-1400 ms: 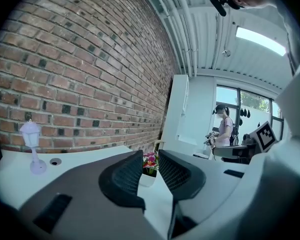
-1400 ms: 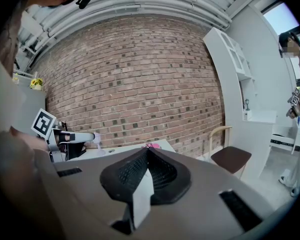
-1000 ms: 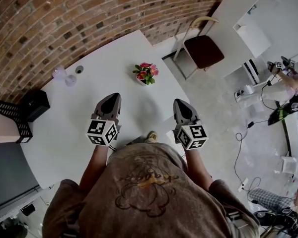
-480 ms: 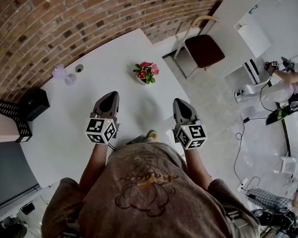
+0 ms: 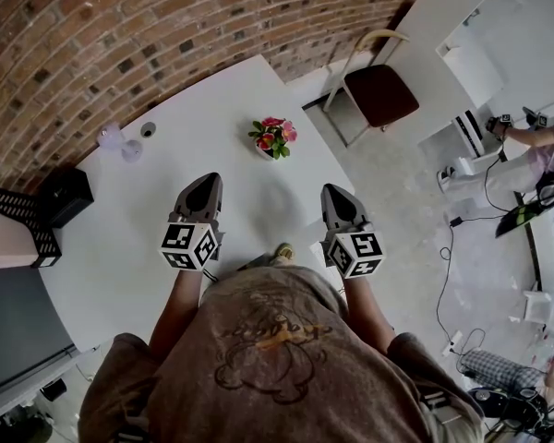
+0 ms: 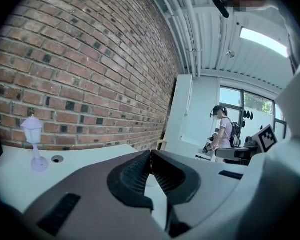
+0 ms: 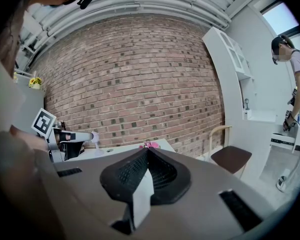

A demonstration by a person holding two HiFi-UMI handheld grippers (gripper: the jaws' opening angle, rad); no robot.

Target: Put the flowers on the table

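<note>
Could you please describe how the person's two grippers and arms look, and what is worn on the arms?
Both the left gripper and the right gripper have a grey-brown, tapered shell with black ribbed pads. Each carries a white cube with black square markers. The person wears a brown short-sleeved T-shirt with a print; the forearms are bare.
</note>
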